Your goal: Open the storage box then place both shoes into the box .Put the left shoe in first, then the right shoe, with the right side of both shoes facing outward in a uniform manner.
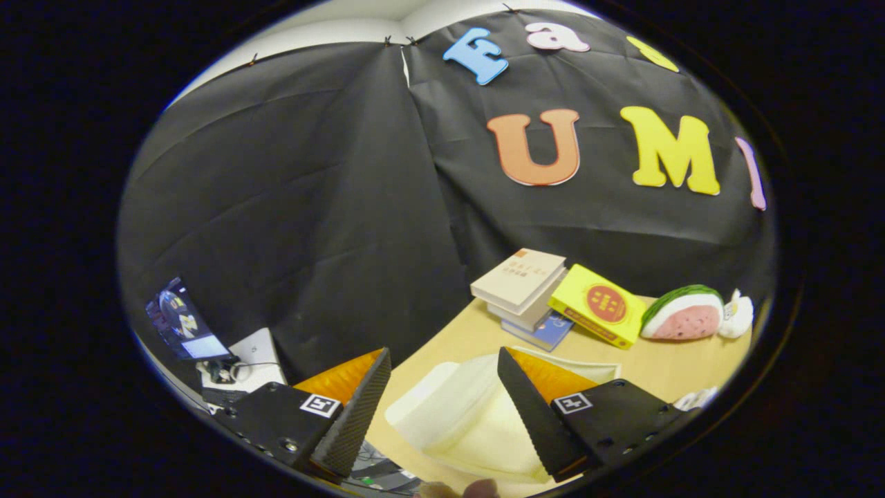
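Note:
A white storage box [456, 408] lies on the wooden table [677, 360], just ahead of and between my fingers, its lid closed as far as I can see. My gripper [442, 363] stands open above it, the two fingers spread wide with nothing between them. A small white piece of something, perhaps a shoe [695, 398], peeks out to the right of the right finger; too little of it shows to be sure.
Beyond the box, a stack of books [522, 287] and a yellow book [601, 304] rest by the cloth wall. A watermelon plush [681, 312] with a small white toy [738, 315] sits further right. Off the table's left edge stands a screen [181, 321].

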`<state>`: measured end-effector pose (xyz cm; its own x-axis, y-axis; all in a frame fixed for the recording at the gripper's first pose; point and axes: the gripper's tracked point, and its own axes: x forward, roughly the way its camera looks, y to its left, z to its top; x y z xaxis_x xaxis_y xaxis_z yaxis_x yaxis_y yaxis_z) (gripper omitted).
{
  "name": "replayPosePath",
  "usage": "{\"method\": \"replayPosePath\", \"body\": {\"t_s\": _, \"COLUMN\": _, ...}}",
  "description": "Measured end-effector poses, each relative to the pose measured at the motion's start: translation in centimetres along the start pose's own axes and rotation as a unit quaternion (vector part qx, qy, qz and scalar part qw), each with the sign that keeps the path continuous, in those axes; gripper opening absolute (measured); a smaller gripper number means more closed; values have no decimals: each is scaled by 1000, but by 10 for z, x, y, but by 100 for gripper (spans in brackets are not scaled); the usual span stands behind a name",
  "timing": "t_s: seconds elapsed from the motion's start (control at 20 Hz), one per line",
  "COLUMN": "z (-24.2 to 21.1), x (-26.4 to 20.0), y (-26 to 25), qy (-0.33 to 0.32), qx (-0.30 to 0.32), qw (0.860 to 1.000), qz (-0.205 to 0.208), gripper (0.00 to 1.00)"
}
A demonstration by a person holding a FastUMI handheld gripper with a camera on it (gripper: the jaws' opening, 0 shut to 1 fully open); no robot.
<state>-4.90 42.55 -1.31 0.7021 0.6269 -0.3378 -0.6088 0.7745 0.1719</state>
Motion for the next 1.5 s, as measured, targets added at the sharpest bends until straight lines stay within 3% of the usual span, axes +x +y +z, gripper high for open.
{"method": "replayPosePath", "body": {"t_s": 0.4, "z": -43, "x": -97, "y": -165, "qy": -29, "qx": 17, "qw": 991, "qz": -132, "gripper": 96}}
{"method": "replayPosePath", "body": {"t_s": 0.6, "z": -108, "x": -147, "y": -244, "qy": -1, "qx": 39, "qw": 978, "qz": -203, "gripper": 96}}
{"method": "replayPosePath", "body": {"t_s": 0.75, "z": -162, "x": -172, "y": -287, "qy": 40, "qx": 52, "qw": 970, "qz": -234, "gripper": 96}}
{"method": "replayPosePath", "body": {"t_s": 1.0, "z": -232, "x": -187, "y": -343, "qy": 102, "qx": 89, "qw": 956, "qz": -258, "gripper": 96}}
{"method": "replayPosePath", "body": {"t_s": 1.2, "z": -261, "x": -179, "y": -371, "qy": 132, "qx": 123, "qw": 952, "qz": -246, "gripper": 96}}
{"method": "replayPosePath", "body": {"t_s": 1.5, "z": -294, "x": -163, "y": -393, "qy": 165, "qx": 101, "qw": 952, "qz": -238, "gripper": 96}}
